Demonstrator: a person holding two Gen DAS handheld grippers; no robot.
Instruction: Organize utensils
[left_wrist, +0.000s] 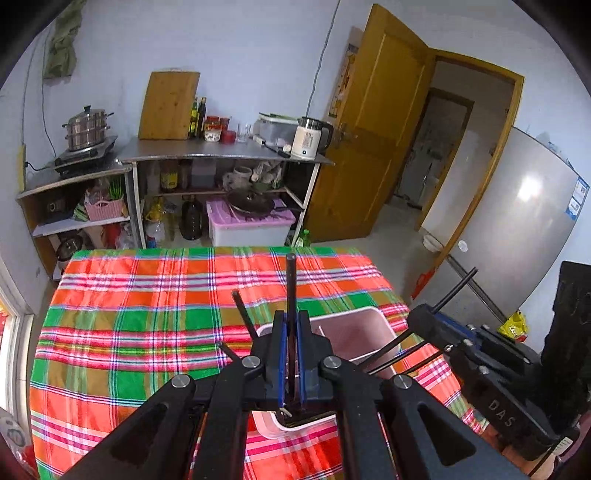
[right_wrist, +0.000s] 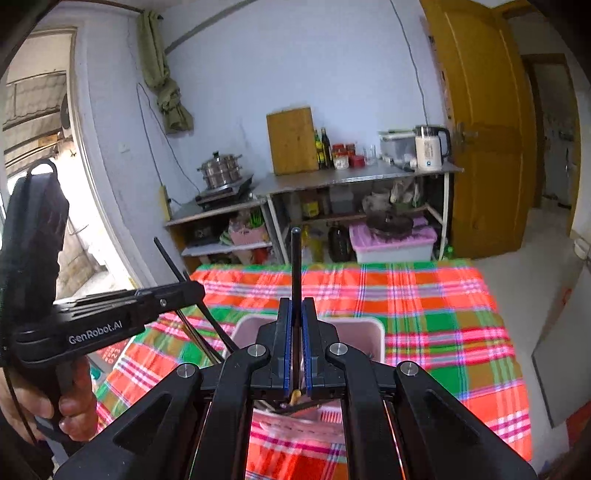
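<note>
Two grippers over your plaid table (left_wrist: 147, 295) | pink bin (left_wrist: 354, 332) beneath both | left gripper (left_wrist: 291, 332) clamped on black chopsticks (left_wrist: 291, 288) | right gripper (right_wrist: 295, 332) clamped on its chopsticks (right_wrist: 295, 266).

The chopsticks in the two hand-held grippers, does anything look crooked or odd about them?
Yes. Each hand-held gripper, left and right, is shut on a bunch of black chopsticks that splay apart like a fan instead of lying parallel, above the pink bin.
</note>
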